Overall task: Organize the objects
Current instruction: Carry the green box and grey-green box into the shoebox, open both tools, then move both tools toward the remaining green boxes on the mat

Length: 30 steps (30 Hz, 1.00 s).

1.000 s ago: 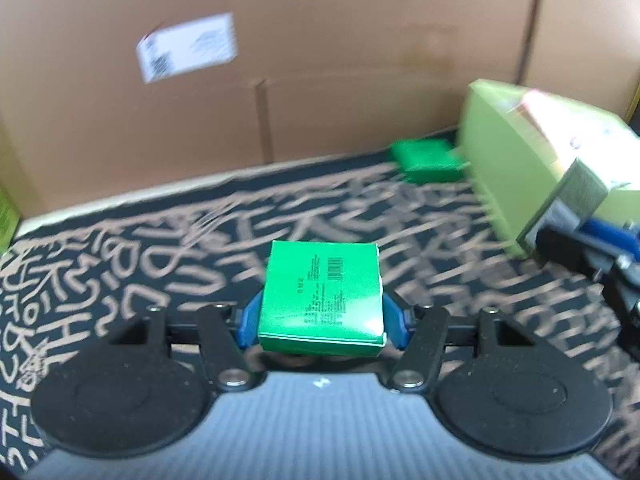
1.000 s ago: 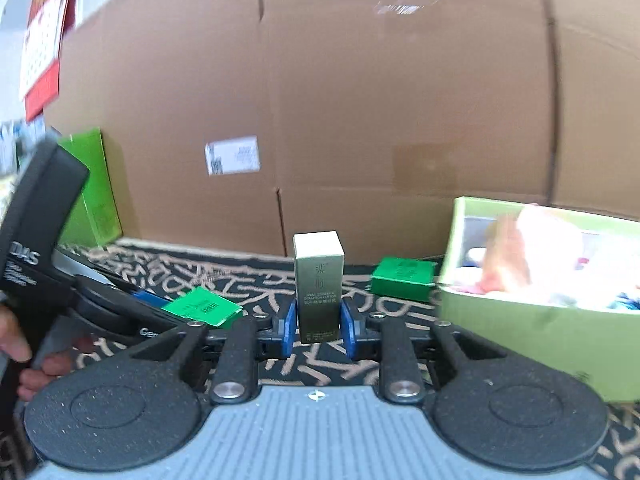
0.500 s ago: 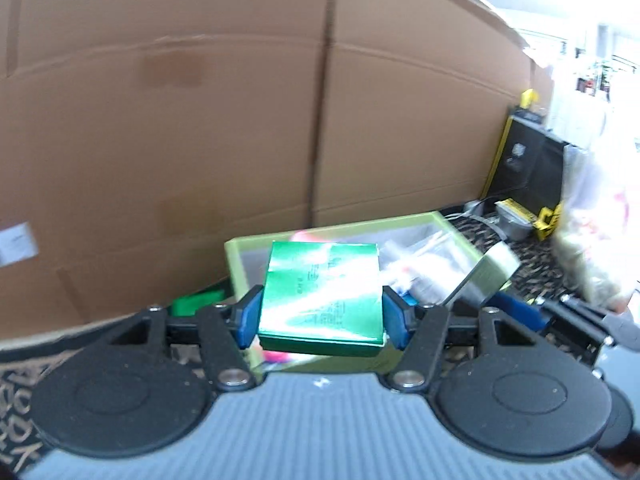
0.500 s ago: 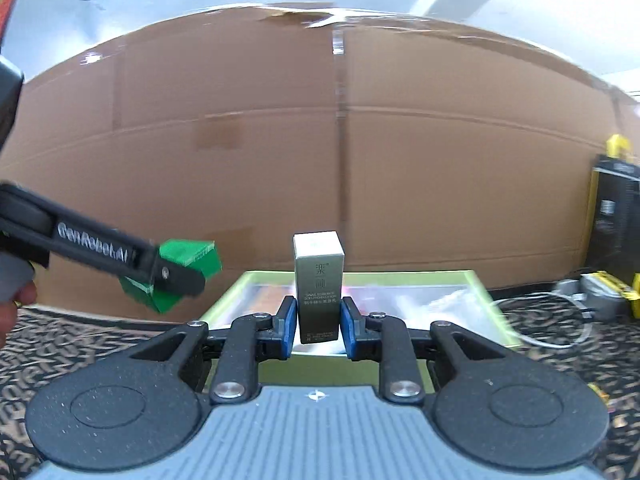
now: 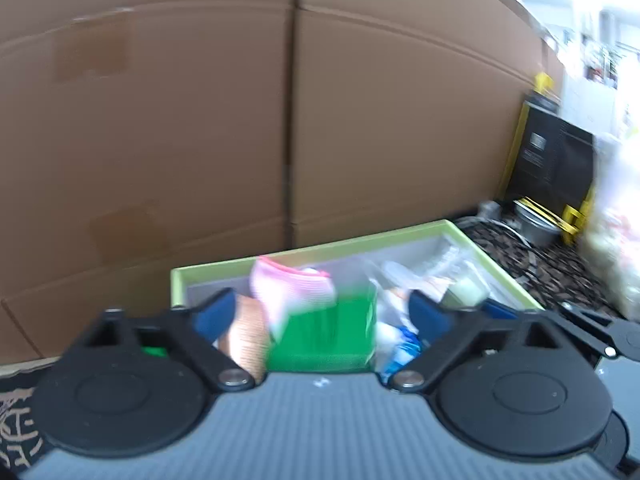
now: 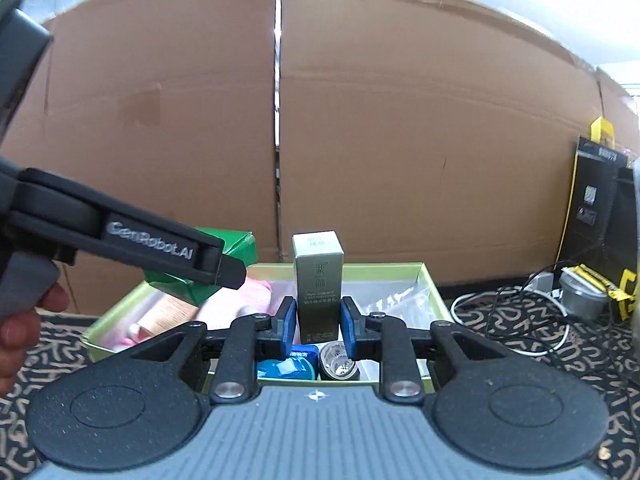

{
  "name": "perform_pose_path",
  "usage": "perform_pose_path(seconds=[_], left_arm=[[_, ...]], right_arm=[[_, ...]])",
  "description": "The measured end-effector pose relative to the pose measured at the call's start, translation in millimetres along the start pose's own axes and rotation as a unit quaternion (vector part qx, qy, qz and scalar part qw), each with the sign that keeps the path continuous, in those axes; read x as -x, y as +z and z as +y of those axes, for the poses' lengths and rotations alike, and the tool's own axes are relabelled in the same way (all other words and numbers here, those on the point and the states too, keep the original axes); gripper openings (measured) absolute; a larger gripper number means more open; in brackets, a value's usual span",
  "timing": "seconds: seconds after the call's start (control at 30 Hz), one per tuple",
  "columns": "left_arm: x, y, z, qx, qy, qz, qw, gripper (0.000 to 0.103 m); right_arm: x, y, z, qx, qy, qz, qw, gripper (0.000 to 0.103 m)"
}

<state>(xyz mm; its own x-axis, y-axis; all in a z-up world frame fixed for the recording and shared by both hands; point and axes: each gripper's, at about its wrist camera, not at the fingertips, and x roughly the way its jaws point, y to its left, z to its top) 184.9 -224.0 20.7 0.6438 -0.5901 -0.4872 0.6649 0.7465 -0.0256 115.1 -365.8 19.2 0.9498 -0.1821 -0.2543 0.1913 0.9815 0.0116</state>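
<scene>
The left tongs (image 5: 320, 314) are held tilted down over the light-green tray (image 5: 496, 268); their jaws have just been opening and stand wide, the green box (image 5: 328, 332) lying loose between them, untouched by the pads. The right tongs (image 6: 319, 320), held nearly level above the tray's near edge, are clenched on an upright olive carton (image 6: 319, 280).

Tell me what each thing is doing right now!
Left tool, open, jaws have just been opening wide.
Green box, loose between the pads, above the tray.
Right tool, shut on the tall box.
Tall box, upright, gripped.
Tray, open-topped, partly filled.
</scene>
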Motion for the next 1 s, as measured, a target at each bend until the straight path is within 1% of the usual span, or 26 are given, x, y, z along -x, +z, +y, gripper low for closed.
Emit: perform_pose_path(seconds=[0.03, 0.07, 0.1, 0.13, 0.17, 0.2, 0.27, 0.37, 0.47, 0.63, 0.77, 0.87, 1.0], left_arm=[[2, -4, 2, 0.000, 0.002, -0.009, 1.0000, 0.103], [3, -6, 5, -0.001, -0.001, -0.011, 0.9999, 0.103], [4, -8, 7, -0.001, -0.004, -0.010, 0.9999, 0.103], [4, -10, 8, 0.000, -0.003, -0.007, 1.0000, 0.103], [4, -10, 9, 0.002, -0.001, -0.003, 1.0000, 0.103], [3, -11, 10, 0.003, 0.001, 0.002, 1.0000, 0.103], [4, -12, 13, 0.007, 0.004, 0.007, 0.9999, 0.103], [11, -13, 17, 0.007, 0.008, 0.005, 0.9999, 0.103], [23, -11, 23, 0.002, 0.016, 0.002, 0.9999, 0.103], [42, -12, 37, 0.002, 0.031, 0.002, 0.9995, 0.103], [58, -16, 57, 0.009, 0.051, 0.003, 0.9986, 0.103], [69, -21, 77, 0.015, 0.073, 0.006, 0.9972, 0.103], [82, -30, 113, 0.038, 0.108, 0.017, 0.9933, 0.103]], right_arm=[[-1, -9, -4, 0.003, -0.007, 0.010, 1.000, 0.033], [-4, -13, -5, 0.005, -0.015, 0.017, 1.000, 0.040], [-4, -17, -6, 0.005, -0.021, 0.017, 1.000, 0.051], [-3, -21, -6, 0.004, -0.024, 0.010, 1.000, 0.057], [0, -24, -7, 0.002, -0.028, 0.001, 1.000, 0.066], [2, -27, -7, -0.001, -0.033, -0.004, 0.999, 0.069], [2, -28, -7, -0.006, -0.041, -0.006, 0.999, 0.070], [4, -28, -6, -0.005, -0.040, -0.004, 0.999, 0.070], [8, -24, -3, -0.003, -0.035, -0.009, 0.999, 0.070], [24, -19, 15, 0.004, -0.020, -0.024, 1.000, 0.070], [32, -15, 36, 0.012, 0.006, -0.030, 0.999, 0.070], [37, -14, 58, 0.023, 0.028, -0.029, 0.999, 0.070], [40, -15, 90, 0.035, 0.074, -0.018, 0.997, 0.068]])
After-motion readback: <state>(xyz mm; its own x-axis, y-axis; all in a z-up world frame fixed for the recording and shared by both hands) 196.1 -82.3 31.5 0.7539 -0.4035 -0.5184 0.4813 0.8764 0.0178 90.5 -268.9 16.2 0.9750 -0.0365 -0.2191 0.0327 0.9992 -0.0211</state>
